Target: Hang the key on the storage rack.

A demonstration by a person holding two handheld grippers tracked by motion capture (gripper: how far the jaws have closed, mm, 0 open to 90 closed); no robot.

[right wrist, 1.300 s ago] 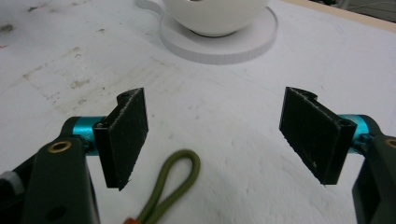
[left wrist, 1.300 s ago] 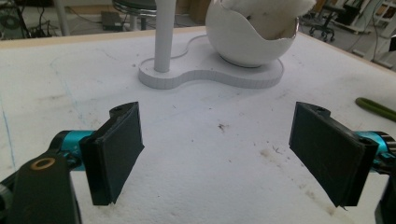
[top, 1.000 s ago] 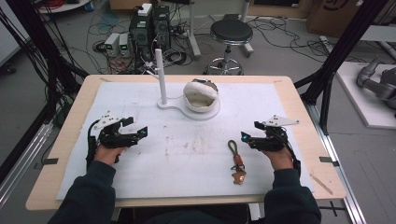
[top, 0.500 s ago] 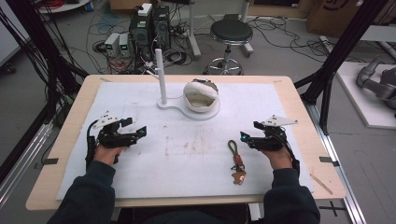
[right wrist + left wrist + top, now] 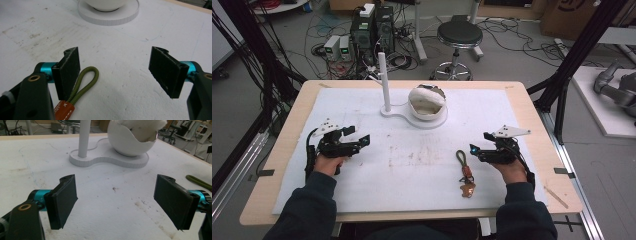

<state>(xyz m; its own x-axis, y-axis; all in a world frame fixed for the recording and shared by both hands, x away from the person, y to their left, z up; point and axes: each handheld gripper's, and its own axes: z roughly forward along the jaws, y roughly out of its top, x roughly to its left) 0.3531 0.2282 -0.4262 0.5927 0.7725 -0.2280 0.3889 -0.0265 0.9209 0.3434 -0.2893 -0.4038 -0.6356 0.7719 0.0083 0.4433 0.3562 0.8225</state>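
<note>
The right hand-held gripper (image 5: 479, 150) hovers low over the white table (image 5: 532, 130) with its jaws spread wide and nothing between them. In the right gripper view its pads (image 5: 71, 66) stand far apart, and the olive cord loop of a keychain strap (image 5: 82, 85) lies just beside the left pad, partly behind it, not gripped.

The keychain strap (image 5: 463, 172) lies flat on the table just to the left of that gripper, near the front edge. It is a doubled olive-green cord loop at the far end, joined to a brown-orange leather tab with white stitching (a small cross is stitched where the cord enters it), and it ends in a brownish piece nearest the person.

The left hand-held gripper (image 5: 362, 141) is well apart from the strap, on the table's left side, jaws likewise wide and empty.

Farther back stands a white stand (image 5: 412, 117) with an upright post (image 5: 385, 82) and a cracked-egg-shaped white bowl (image 5: 427, 102).
</note>
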